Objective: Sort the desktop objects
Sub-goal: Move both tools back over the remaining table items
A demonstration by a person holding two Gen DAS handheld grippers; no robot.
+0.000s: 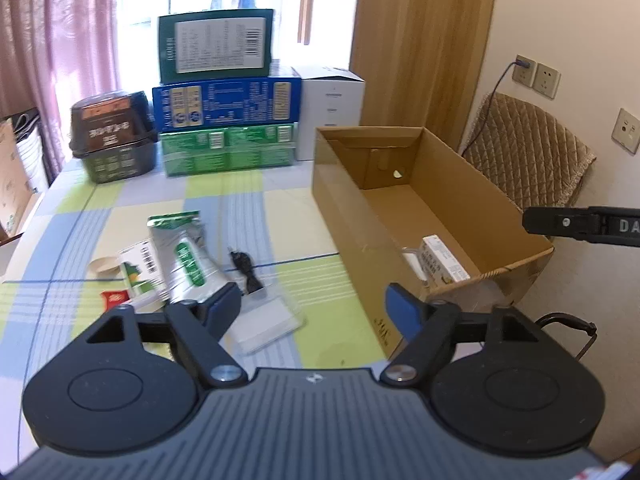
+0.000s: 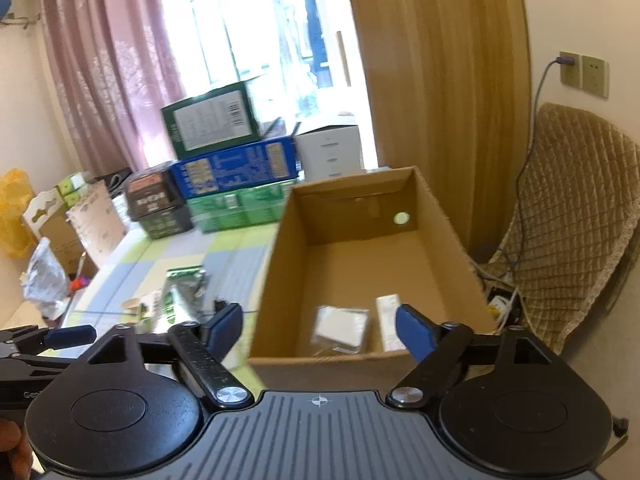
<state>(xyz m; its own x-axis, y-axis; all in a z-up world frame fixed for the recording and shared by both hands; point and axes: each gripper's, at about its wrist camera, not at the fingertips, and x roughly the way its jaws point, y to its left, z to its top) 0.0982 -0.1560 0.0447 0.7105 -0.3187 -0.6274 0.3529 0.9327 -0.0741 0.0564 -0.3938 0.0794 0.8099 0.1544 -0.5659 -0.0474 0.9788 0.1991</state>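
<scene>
Left gripper: my left gripper [image 1: 314, 304] hangs above the near part of the table, jaws spread wide, nothing between the pads.
Right gripper: my right gripper [image 2: 320, 326] is over the near wall of the cardboard box [image 2: 276, 264], jaws wide apart and empty.
Table: checked cloth in green, blue and cream [image 1: 256, 200].
Cardboard box: open-topped, on the right side of the table, reaching to the table's right edge.
Box contents: a small cream carton [image 2: 389, 322] lies on the floor of the box at its near end; a clear packet with a white item inside [image 2: 340, 330] lies just to its left.
Unsorted items, left of the box: a silver pouch with a green label [image 1: 188, 258]; a white and green carton [image 1: 140, 270] touching its left side; a roll of tape [image 1: 103, 266] farther left; a small red packet [image 1: 114, 298] near the table's front; a black cable [image 1: 246, 274] right of the pouch; a clear plastic sleeve [image 1: 266, 322] under my left jaw.
Far side of table: stacked boxes, green on blue on green [image 1: 224, 98]; a dark tub [image 1: 114, 136] to their left; a white box [image 1: 332, 112] to their right.
Right of table: a padded chair [image 1: 528, 152] against the wall.
</scene>
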